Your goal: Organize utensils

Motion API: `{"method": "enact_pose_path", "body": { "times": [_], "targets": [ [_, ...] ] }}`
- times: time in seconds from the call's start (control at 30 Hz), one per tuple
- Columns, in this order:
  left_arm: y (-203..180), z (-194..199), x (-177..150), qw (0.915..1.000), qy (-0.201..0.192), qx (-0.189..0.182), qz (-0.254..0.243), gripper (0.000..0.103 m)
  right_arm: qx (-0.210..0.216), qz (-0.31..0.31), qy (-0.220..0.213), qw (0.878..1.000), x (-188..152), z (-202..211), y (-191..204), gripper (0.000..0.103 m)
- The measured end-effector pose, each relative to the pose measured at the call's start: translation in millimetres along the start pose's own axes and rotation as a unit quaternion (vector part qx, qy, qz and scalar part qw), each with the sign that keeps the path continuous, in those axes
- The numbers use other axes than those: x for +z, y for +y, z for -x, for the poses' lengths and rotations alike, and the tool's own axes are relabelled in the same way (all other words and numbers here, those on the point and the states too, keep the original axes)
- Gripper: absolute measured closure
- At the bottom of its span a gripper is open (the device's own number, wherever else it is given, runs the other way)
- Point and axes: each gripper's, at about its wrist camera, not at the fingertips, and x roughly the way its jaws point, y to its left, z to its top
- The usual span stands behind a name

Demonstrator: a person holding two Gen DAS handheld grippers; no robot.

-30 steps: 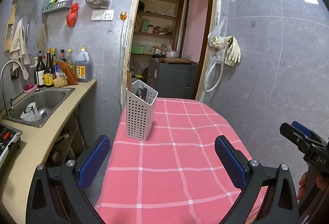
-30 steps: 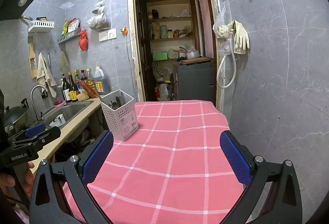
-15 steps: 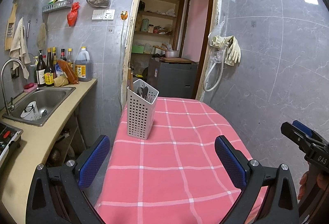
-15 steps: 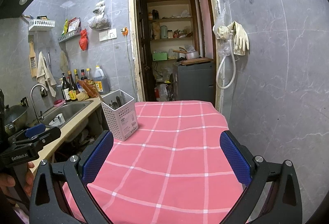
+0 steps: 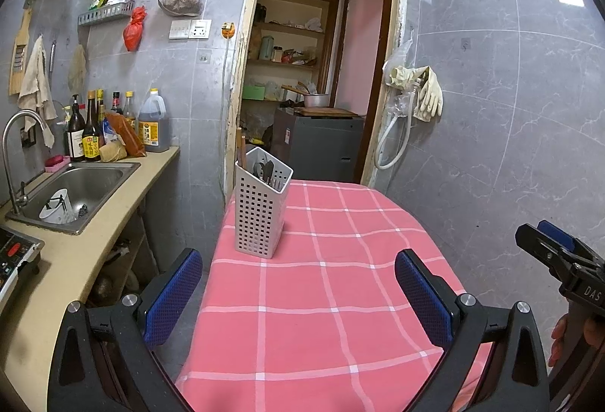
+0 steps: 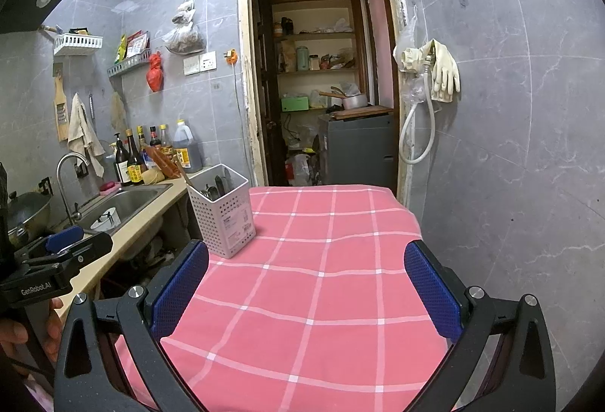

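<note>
A white perforated utensil holder [image 5: 261,208] stands on the far left part of the table with the pink checked cloth [image 5: 332,279]. It holds dark utensils and wooden chopsticks. It also shows in the right wrist view [image 6: 223,209]. My left gripper [image 5: 298,295] is open and empty, above the near end of the table. My right gripper [image 6: 306,287] is open and empty, also above the near end. Each gripper shows at the edge of the other's view.
A counter [image 5: 75,253] with a steel sink [image 5: 75,189], a tap and bottles [image 5: 90,132] runs along the left. An open doorway [image 5: 310,79] with shelves and a grey cabinet lies behind the table. Tiled wall with hanging gloves [image 5: 423,90] is on the right.
Both grippers have barely shifted; the left view has drifted slightly. Nothing was grasped or released.
</note>
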Motion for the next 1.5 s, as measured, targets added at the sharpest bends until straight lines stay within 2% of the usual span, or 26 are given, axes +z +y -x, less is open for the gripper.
{"method": "enact_pose_path", "body": {
  "times": [0.97, 1.2, 1.5],
  "targets": [
    [-1.5, -1.5, 0.3, 1.0000, 0.006, -0.001, -0.002, 0.000, 0.000, 0.001, 0.001, 1.000, 3.2, -0.5, 0.7, 0.001],
    [-2.1, -5.0, -4.5, 0.9995, 0.013, 0.027, -0.005, 0.000, 0.003, 0.005, 0.002, 1.000, -6.1, 3.7, 4.3, 0.001],
    [-0.3, -7.9, -5.5, 0.9993, 0.021, 0.031, -0.002, 0.000, 0.005, 0.002, 0.011, 1.000, -10.0, -4.9, 3.3, 0.001]
  ]
}}
